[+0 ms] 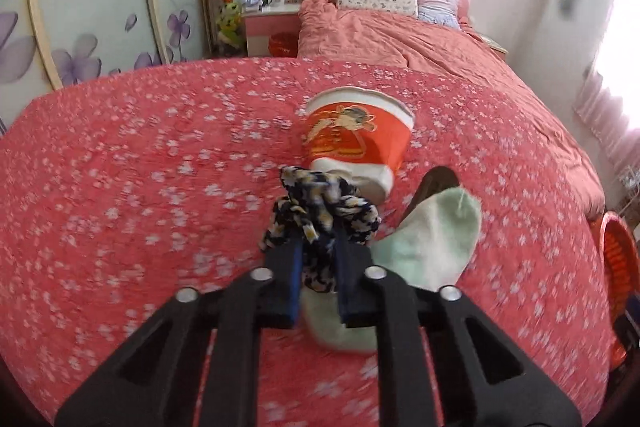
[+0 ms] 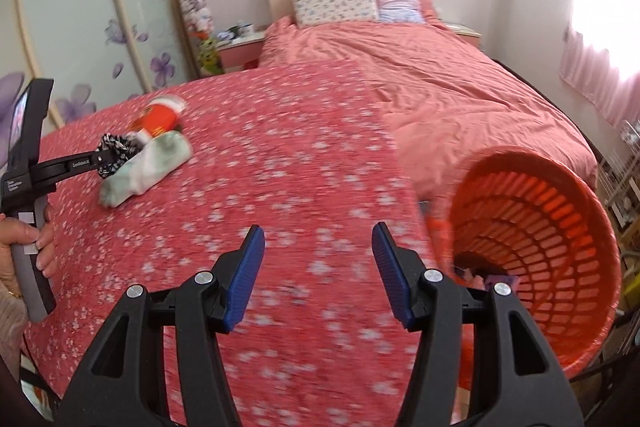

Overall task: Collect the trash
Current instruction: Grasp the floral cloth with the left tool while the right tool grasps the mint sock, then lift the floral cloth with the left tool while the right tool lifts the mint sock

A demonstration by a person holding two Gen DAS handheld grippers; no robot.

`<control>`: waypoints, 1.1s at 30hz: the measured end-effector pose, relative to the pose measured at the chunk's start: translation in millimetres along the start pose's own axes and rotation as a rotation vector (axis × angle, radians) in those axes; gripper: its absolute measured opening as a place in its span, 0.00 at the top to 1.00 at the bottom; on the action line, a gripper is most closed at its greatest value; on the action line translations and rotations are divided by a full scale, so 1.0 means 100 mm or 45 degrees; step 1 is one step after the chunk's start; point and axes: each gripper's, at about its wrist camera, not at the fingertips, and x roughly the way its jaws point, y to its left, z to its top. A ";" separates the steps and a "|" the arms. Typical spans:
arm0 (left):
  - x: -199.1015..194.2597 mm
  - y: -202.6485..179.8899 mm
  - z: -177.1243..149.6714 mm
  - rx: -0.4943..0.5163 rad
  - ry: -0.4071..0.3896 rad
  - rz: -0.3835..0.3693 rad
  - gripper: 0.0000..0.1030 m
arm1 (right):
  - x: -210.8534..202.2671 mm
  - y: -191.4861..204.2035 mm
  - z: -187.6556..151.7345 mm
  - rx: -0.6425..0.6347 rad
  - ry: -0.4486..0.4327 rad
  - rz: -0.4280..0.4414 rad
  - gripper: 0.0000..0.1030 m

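The left claw (image 1: pixel 318 255) pinches a dark floral scrunchie (image 1: pixel 320 211) just above the pale green sock (image 1: pixel 432 239) on the bed (image 1: pixel 120 155), beside the tipped paper cup (image 1: pixel 356 135). Only the right wrist view shows the right claw (image 2: pixel 318 251), spread, and the orange basket (image 2: pixel 560 227).

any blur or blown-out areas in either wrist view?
Left wrist: motion blur across the bedspread and the scrunchie held in the left tool; window at the right is blown out. Right wrist: bedspread smeared near the open right tool, window overexposed, fisheye bends the wardrobe.
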 end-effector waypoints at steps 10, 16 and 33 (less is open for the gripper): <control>-0.30 0.69 -0.30 -0.040 0.007 0.045 0.92 | 0.39 1.15 0.19 -0.150 0.046 0.212 0.48; -0.29 0.89 -0.46 -0.070 0.045 0.014 0.91 | 0.77 1.66 0.37 -0.144 0.108 0.240 0.57; -0.19 0.70 -0.42 -0.072 0.067 -0.079 0.90 | 0.65 1.04 0.17 -0.063 0.136 0.101 0.95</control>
